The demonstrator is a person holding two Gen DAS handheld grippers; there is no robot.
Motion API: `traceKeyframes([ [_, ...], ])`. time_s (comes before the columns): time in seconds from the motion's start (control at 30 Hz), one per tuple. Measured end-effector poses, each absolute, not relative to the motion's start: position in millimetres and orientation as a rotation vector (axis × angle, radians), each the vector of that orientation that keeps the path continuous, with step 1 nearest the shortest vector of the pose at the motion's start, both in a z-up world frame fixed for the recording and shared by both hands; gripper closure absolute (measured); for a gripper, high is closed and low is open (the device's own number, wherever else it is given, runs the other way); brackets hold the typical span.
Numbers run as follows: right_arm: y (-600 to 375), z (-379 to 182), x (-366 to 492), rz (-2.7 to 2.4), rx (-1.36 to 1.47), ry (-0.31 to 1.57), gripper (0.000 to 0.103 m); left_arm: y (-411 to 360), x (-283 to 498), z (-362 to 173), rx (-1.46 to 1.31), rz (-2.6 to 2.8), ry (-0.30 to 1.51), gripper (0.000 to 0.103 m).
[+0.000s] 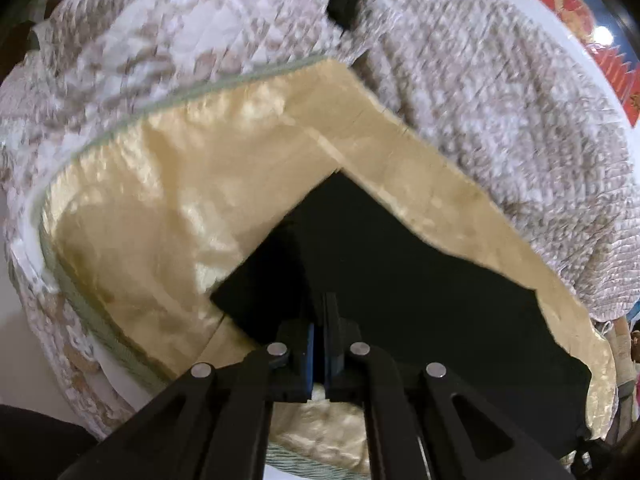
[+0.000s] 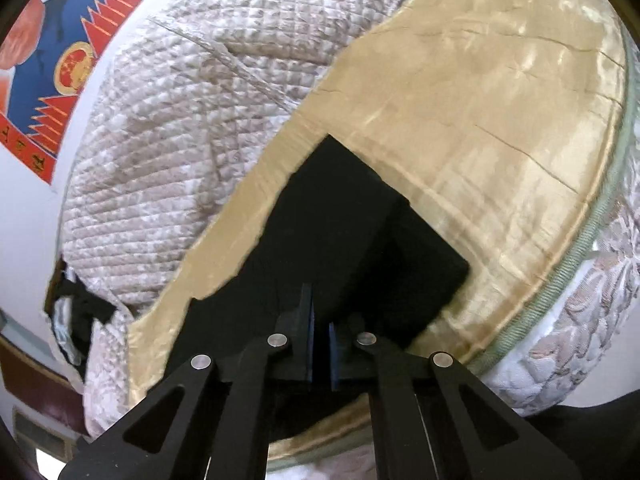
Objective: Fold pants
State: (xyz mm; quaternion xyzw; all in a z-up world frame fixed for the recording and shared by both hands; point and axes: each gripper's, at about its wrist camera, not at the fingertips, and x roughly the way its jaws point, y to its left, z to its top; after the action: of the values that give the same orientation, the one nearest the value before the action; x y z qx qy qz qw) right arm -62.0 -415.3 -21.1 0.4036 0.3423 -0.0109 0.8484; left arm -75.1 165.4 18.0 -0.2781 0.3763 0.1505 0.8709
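Black pants (image 1: pixel 400 264) lie flat on a golden-beige mattress top (image 1: pixel 168 208). In the left wrist view my left gripper (image 1: pixel 320 320) is shut on the near edge of the pants, its fingers nearly touching with dark cloth between them. In the right wrist view the same pants (image 2: pixel 352 240) stretch ahead, with a squared corner at the right. My right gripper (image 2: pixel 320 320) is shut on the pants' near edge, with a narrow gap between the blue pads.
A rumpled quilted beige-and-white blanket (image 1: pixel 500 112) is heaped behind the pants and shows in the right wrist view (image 2: pixel 180 128). The mattress edge with green piping (image 2: pixel 580 248) curves along the right. A red-and-blue poster (image 2: pixel 60 60) hangs on the white wall.
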Motion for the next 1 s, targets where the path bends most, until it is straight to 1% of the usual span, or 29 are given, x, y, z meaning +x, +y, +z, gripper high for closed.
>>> traceKeyframes([
  [0.07, -417, -33, -61, -0.033, 0.883, 0.757, 0.099, 164, -78, 20, -0.57, 0.313, 0.779, 0.099],
  [0.17, -415, -25, -63, -0.041, 0.845, 0.74, 0.098, 158, -78, 22, -0.511, 0.322, 0.785, 0.098],
  [0.2, -415, -23, -62, -0.044, 0.838, 0.748, 0.098, 158, -78, 22, -0.503, 0.334, 0.795, 0.096],
  [0.23, -415, -22, -62, -0.054, 0.825, 0.762, 0.095, 160, -81, 24, -0.497, 0.353, 0.799, 0.094],
  [0.3, -417, -16, -69, -0.089, 0.804, 0.764, 0.091, 165, -86, 31, -0.481, 0.404, 0.786, 0.094],
  [0.33, -416, -10, -73, -0.124, 0.771, 0.754, 0.083, 167, -88, 36, -0.466, 0.437, 0.772, 0.094],
  [0.37, -416, 0, -80, -0.187, 0.717, 0.735, 0.079, 169, -90, 42, -0.445, 0.475, 0.755, 0.094],
  [0.4, -419, 11, -89, -0.247, 0.672, 0.688, 0.079, 169, -91, 47, -0.428, 0.5, 0.739, 0.093],
  [0.47, -422, 25, -95, -0.287, 0.629, 0.628, 0.075, 165, -87, 57, -0.404, 0.484, 0.714, 0.093],
  [0.53, -416, 37, -84, -0.25, 0.544, 0.625, 0.075, 155, -73, 62, -0.38, 0.414, 0.72, 0.093],
  [0.57, -409, 40, -74, -0.202, 0.497, 0.642, 0.075, 146, -63, 63, -0.36, 0.363, 0.732, 0.09],
  [0.6, -397, 41, -59, -0.132, 0.437, 0.681, 0.075, 138, -52, 63, -0.34, 0.314, 0.744, 0.083],
  [0.67, -377, 36, -34, -0.01, 0.352, 0.749, 0.075, 118, -28, 62, -0.293, 0.219, 0.772, 0.077],
  [0.8, -347, 27, 17, 0.086, 0.189, 0.836, 0.075, 87, 16, 59, -0.195, 0.083, 0.838, 0.075],
  [0.87, -341, 27, 39, 0.105, 0.142, 0.856, 0.075, 77, 37, 54, -0.139, 0.064, 0.836, 0.075],
  [1.0, -346, 19, 75, 0.086, 0.105, 0.873, 0.075, 93, 67, 29, -0.137, 0.18, 0.898, 0.075],
])
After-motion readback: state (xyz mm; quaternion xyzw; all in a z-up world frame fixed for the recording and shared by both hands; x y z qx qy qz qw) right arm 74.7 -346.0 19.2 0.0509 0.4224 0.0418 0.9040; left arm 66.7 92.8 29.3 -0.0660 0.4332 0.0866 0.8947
